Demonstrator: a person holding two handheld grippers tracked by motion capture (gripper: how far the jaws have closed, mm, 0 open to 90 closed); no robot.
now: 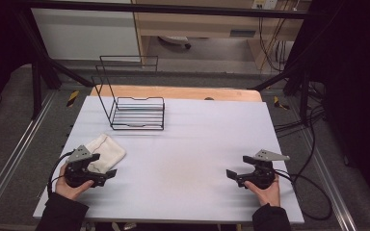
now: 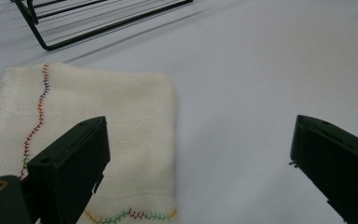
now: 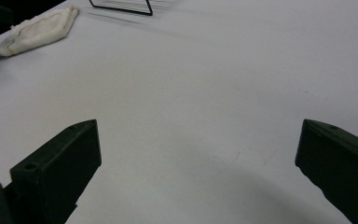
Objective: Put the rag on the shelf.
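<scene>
A folded cream cloth [image 1: 105, 151] with coloured zigzag stitching lies on the left part of the white table [image 1: 188, 139]. My left gripper [image 1: 107, 175] sits at the cloth's near edge, held in a hand, jaws open; in the left gripper view its left jaw hangs over the cloth [image 2: 93, 121] and nothing lies between the pads. My right gripper [image 1: 232, 175] rests low at the table's right front, open over bare tabletop. The right gripper view shows the cloth [image 3: 35, 29] far off at upper left. A black wire rack [image 1: 136, 111] stands at the back left.
The wire rack [image 2: 98, 21] has a tall back frame and a low basket base. Cables [image 1: 313, 185] trail off the table's right edge. A wooden board [image 1: 173, 91] lies beyond the table's far edge. Dark frame posts [image 1: 36, 82] stand around.
</scene>
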